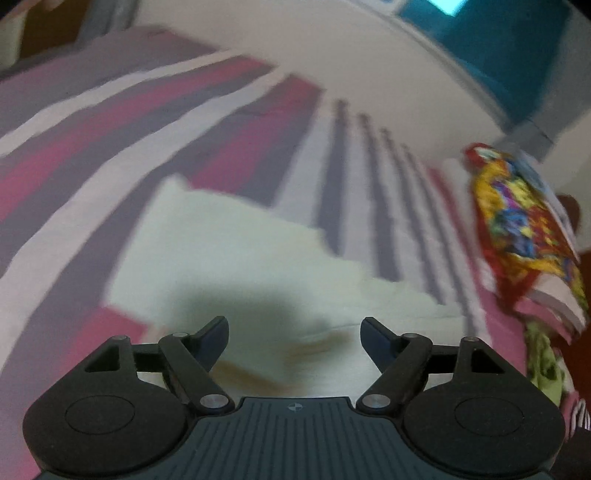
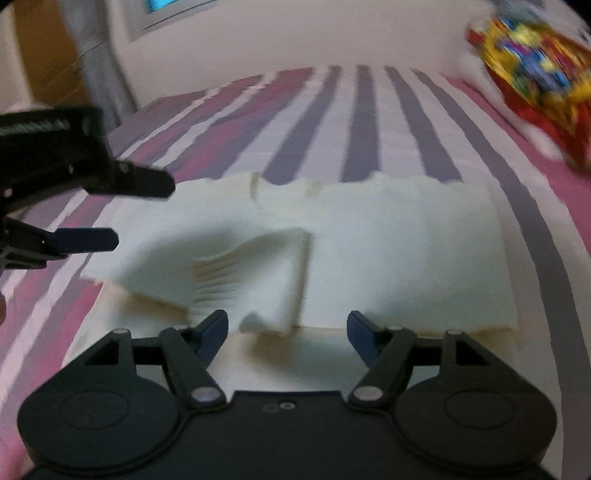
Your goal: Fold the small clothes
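A white garment [image 2: 388,240] lies partly folded on the striped bed sheet [image 2: 362,122], with a flap [image 2: 273,266] turned over its left half. My right gripper [image 2: 286,319] is open just above its near edge; a small fold of cloth lies between the tips, and the pads do not press on it. My left gripper [image 2: 146,214] enters from the left, open, above the garment's left end. In the left wrist view the left gripper [image 1: 292,328] stands open over the white garment [image 1: 240,258], with nothing between its fingers.
A bright red, yellow and blue patterned cloth [image 1: 517,221] lies at the far right of the bed, also seen as the patterned cloth [image 2: 535,74]. A green patterned piece [image 1: 543,365] sits below it. A pale wall [image 2: 295,33] runs behind the bed.
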